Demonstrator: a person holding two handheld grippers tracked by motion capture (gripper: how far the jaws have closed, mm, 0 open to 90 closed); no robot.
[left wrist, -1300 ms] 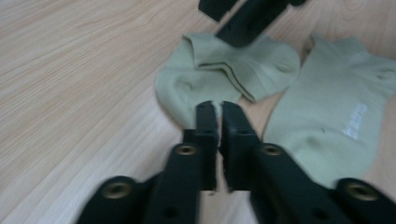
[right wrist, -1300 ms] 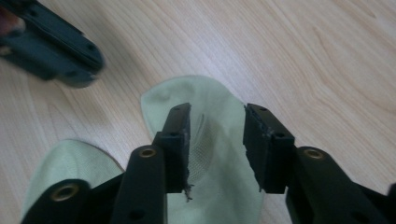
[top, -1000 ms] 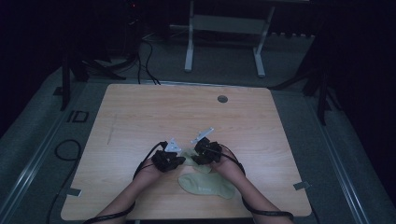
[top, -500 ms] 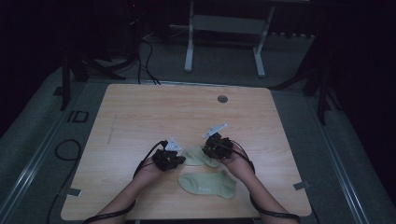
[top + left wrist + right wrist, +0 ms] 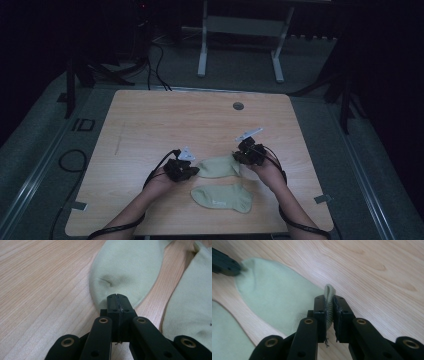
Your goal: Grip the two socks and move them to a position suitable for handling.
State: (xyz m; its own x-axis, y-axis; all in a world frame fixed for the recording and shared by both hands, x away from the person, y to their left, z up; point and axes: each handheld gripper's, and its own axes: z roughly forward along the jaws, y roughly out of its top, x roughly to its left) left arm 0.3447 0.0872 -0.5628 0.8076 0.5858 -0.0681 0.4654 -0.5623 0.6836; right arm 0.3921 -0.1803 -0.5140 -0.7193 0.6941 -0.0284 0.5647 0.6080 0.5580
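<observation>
Far sock (image 5: 218, 166): pale green, lying flat on the worktop (image 5: 150, 125) near its middle, slightly toward the near edge, stretched left to right between the two grippers. In the left gripper view its rounded toe end (image 5: 125, 270) shows a small crease just beyond the jaw tips. In the right gripper view its other end rises off the wood as a thin upright fold (image 5: 329, 305).

Left gripper (image 5: 192, 171): at the sock's left end. Jaws pressed together with the toe's edge caught between the tips; left gripper view shows no gap between the pads (image 5: 117, 302). The person's left hand (image 5: 162, 181) comes in from the near edge, cable trailing along the forearm.

Right gripper (image 5: 239, 156): at the sock's right end. Jaws have just been closing and now pinch the cuff fold, the knit fabric sandwiched between the two pads (image 5: 342, 312). Right hand (image 5: 267, 170) behind it; grey plate on top tilted up to the far right.

Near sock (image 5: 221, 197): same pale green, lying flat just on the near side of the far sock, a narrow strip of wood between them. Neither gripper touches it. It also shows at the right edge of the left gripper view (image 5: 190, 300).

Worktop: light wood grain, with a small round grommet (image 5: 238, 106) near the far edge.
</observation>
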